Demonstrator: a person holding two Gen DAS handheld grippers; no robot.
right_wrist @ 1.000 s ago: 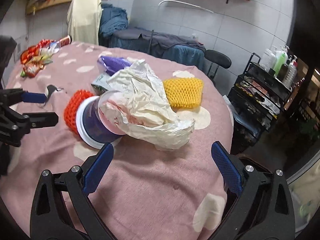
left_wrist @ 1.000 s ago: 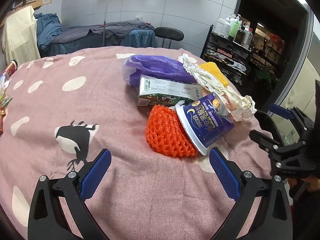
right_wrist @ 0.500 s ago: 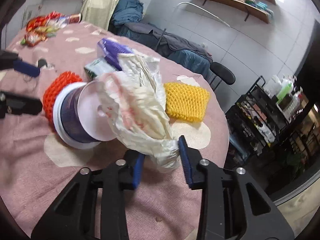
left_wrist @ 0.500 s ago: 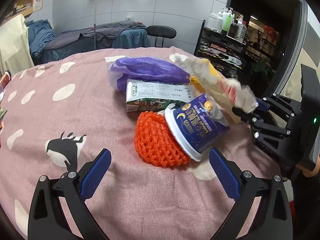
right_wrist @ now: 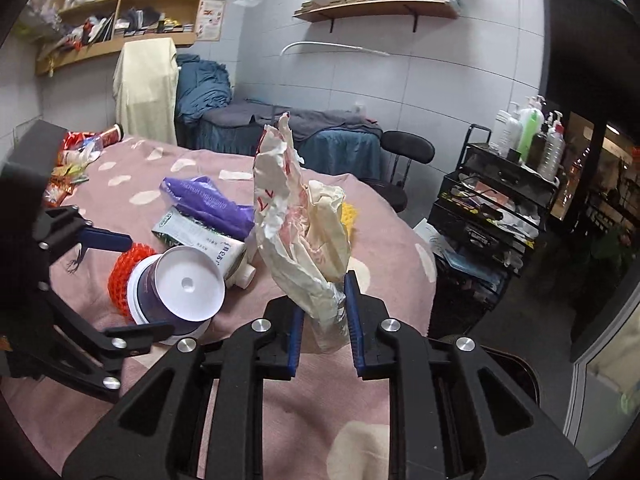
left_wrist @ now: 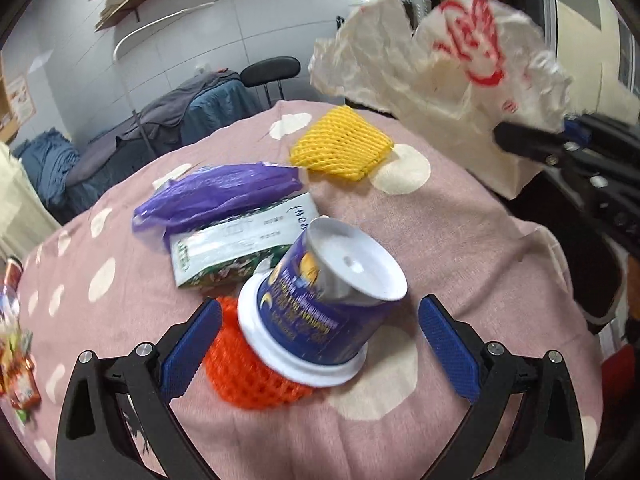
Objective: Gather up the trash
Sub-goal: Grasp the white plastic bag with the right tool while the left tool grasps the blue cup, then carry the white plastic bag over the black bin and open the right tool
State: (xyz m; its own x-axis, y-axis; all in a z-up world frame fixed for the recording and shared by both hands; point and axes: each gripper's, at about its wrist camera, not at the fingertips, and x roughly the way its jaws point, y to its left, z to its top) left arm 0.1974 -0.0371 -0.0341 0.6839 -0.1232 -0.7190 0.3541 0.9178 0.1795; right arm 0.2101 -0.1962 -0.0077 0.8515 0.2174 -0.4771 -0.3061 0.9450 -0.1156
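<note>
- The right gripper (right_wrist: pixel 324 320) is clamped on a crumpled white bag (right_wrist: pixel 304 232) with red print, its blue pads pressing the bag's lower end from both sides.
- The bag stands up from the pads, lifted clear of the pink spotted cloth (right_wrist: pixel 360 400); in the left view the bag (left_wrist: pixel 452 76) hangs in the air off the cloth's far right edge.
- The left gripper (left_wrist: pixel 318 350) is wide apart and holds nothing; its fingers (left_wrist: pixel 190 350) flank the tub (left_wrist: pixel 320 312) without touching it.
- The tub, blue with a white rim, lies tilted with its white base upward, its mouth resting on an orange net (left_wrist: pixel 248 376) near the cloth's near edge.
- Just behind the tub lies a carton (left_wrist: pixel 240 248), flat, with a purple bag (left_wrist: pixel 220 196) resting along its far side.
- A yellow net (left_wrist: pixel 340 148) lies apart from these, toward the far right edge of the cloth.
- Snack wrappers (left_wrist: pixel 16 368) sit at the cloth's left edge.
- Beyond the cloth, the right view shows a black chair (right_wrist: pixel 408 152), a black rack (right_wrist: pixel 488 200) with bottles on top, and wall shelves (right_wrist: pixel 380 4).
</note>
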